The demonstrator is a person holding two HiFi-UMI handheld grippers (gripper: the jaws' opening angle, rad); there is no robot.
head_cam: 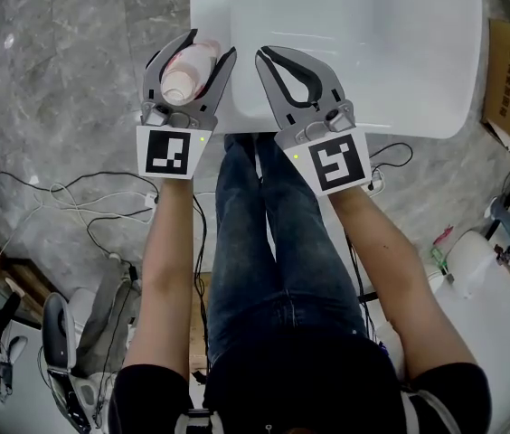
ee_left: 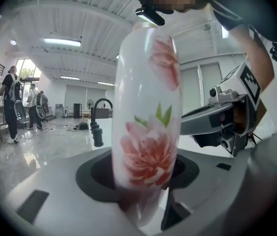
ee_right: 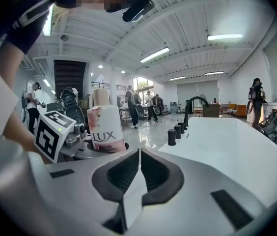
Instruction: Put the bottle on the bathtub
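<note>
**Q.** Why is the load carried as shown?

**A.** My left gripper (head_cam: 210, 43) has its jaws clamped on the white plastic bottle printed with pink flowers (head_cam: 187, 70). The grip is low on the body, so the bottle stands upright and its base is free to be set down. The bottle hangs at the near left corner of the glossy white bathtub (head_cam: 373, 61). It is not yet resting on the bathtub, and I judge that it is partly over the grey marble floor (head_cam: 74, 61). My right gripper (head_cam: 269, 54) is empty with its jaws together. It sits just beside the other gripper and over the rim, where it does not get in the way.

**Q.** What does each view add?

**A.** The head view alone shows the bottle's position against the bathtub edge. The left gripper view alone shows the flower print and the jaws seated against the bottle's sides. The right gripper view alone shows the "LUX" lettering, the black tap (ee_right: 192, 107) on the far rim, and people standing well beyond it.
</note>
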